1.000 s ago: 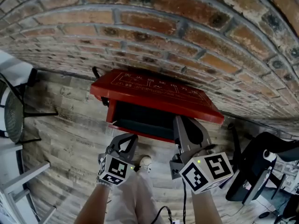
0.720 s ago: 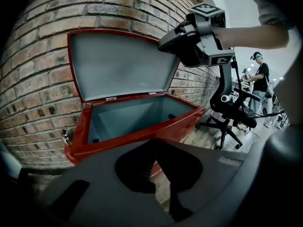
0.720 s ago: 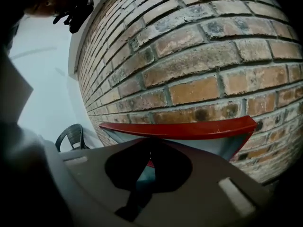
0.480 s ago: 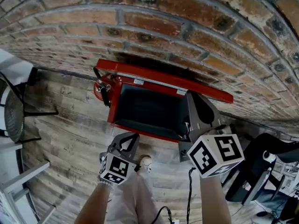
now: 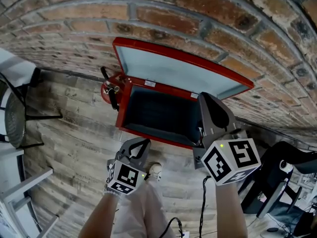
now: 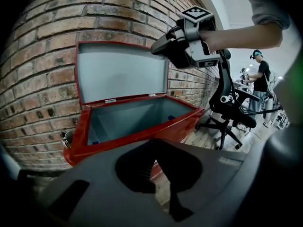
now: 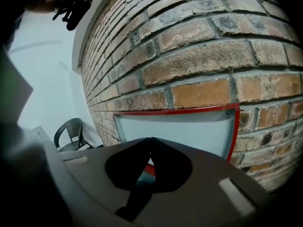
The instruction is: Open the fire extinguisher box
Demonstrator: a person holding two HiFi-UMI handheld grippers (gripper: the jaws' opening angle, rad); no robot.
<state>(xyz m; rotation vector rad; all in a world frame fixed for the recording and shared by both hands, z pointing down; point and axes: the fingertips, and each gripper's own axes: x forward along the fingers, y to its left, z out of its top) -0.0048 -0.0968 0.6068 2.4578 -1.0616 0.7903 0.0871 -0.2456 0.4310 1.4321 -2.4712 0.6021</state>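
Head view: fire extinguisher box stands open on the floor, just ahead of both tools.
Lid: upright, leaning back against the brick wall, ahead of the right tool.
Left tool: jaws pressed together, nothing between them, just short of the box's front rim.
Right tool: jaws pressed together, empty, over the box's right end, near the lid's right edge.
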